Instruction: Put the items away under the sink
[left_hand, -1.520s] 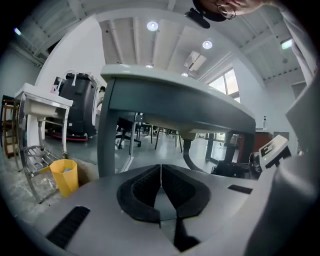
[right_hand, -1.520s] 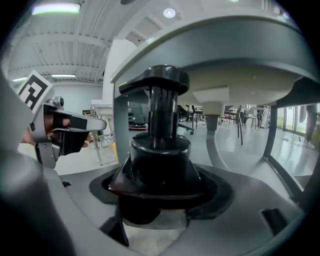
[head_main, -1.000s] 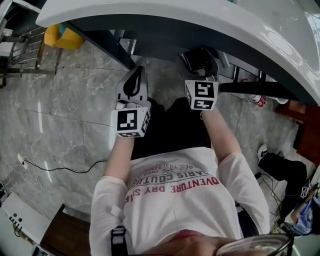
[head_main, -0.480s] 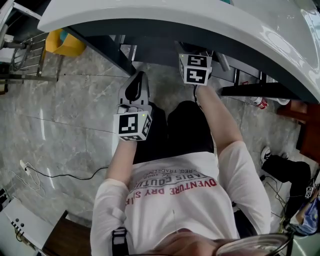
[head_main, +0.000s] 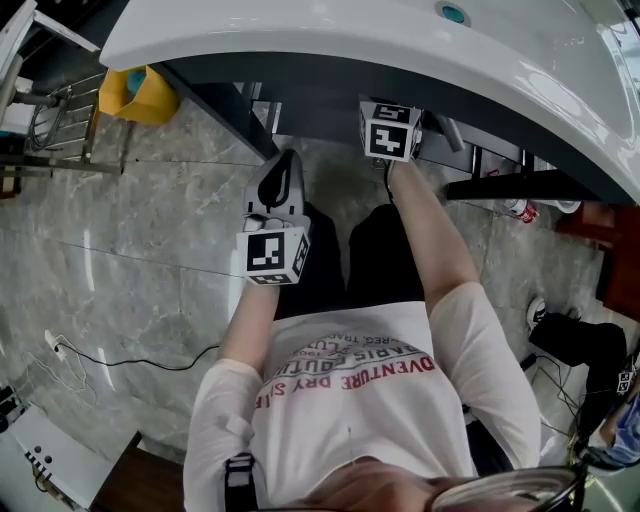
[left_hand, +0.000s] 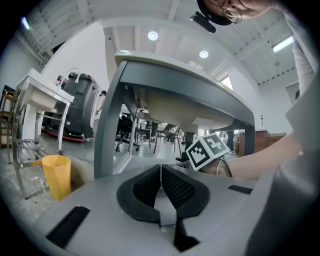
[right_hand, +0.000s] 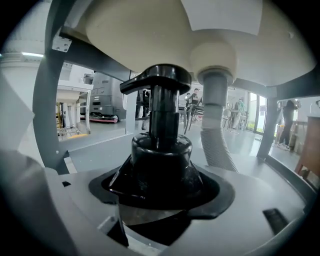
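A black pump bottle (right_hand: 157, 125) stands upright between the jaws of my right gripper (right_hand: 160, 190), which is shut on its dark shoulder. The bottle is under the white sink (head_main: 400, 40), beside the drain pipe (right_hand: 216, 100) and its ribbed hose (right_hand: 220, 147). In the head view only that gripper's marker cube (head_main: 390, 128) shows, at the sink's front rim, and the bottle is hidden. My left gripper (head_main: 283, 165) hangs lower, above the marble floor, with its jaws shut and nothing in them (left_hand: 161, 185).
Dark metal frame legs (head_main: 220, 95) carry the sink. A yellow bin (head_main: 140, 95) stands at the far left by a metal rack (head_main: 50, 110). A cable (head_main: 130, 335) lies on the floor. A small can (head_main: 515, 205) lies at the right.
My right gripper has moved forward and up with the bottle until its jaws went under the sink's rim. The left gripper has edged slightly forward.
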